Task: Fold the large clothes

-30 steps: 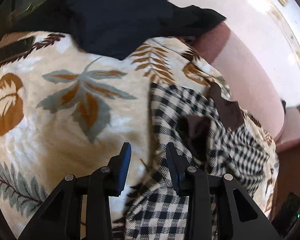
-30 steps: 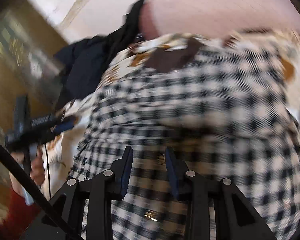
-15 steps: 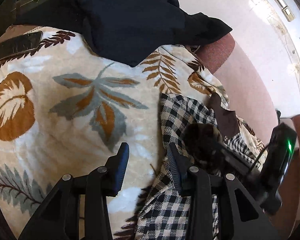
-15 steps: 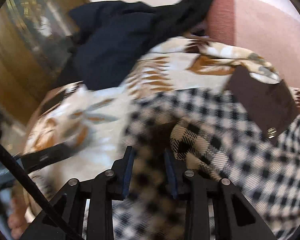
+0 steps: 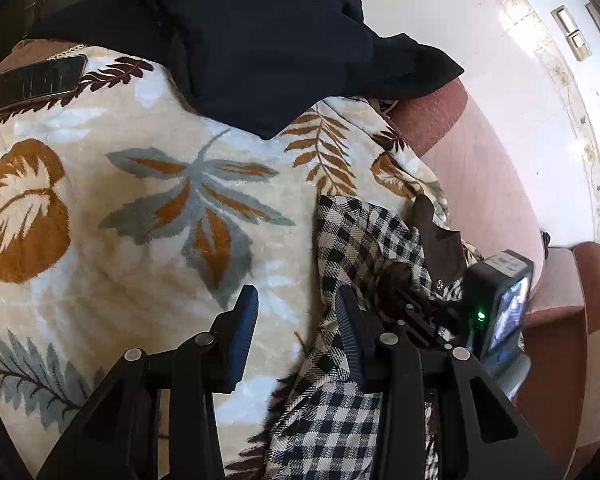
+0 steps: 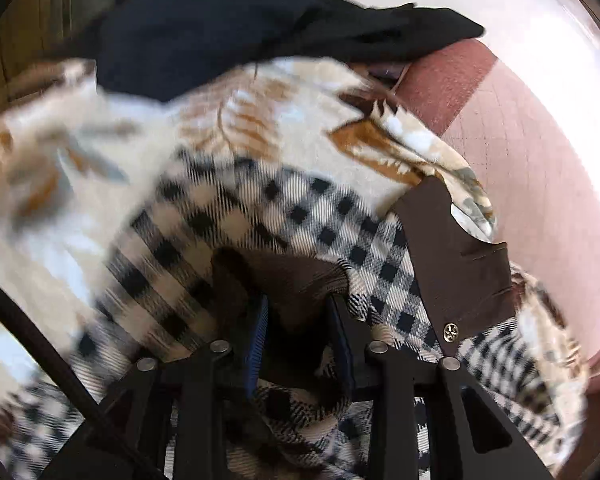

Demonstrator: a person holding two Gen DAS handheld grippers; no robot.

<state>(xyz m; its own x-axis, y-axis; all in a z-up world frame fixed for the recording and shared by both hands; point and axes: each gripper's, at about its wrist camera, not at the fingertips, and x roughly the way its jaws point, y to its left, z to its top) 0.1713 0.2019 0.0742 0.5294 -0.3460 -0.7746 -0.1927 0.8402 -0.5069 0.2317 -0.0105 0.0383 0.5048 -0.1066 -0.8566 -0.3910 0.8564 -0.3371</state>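
A black-and-cream checked garment of woven cloth with a smooth brown lining lies rumpled on a plush leaf-print blanket. The right gripper has its jaws pinched on a brown-lined fold of it. The left gripper stands partly open over bare blanket, gripping nothing, the checked edge beside its right finger. Only the left view shows a phone far beyond its left finger; a dark garment is heaped beyond both.
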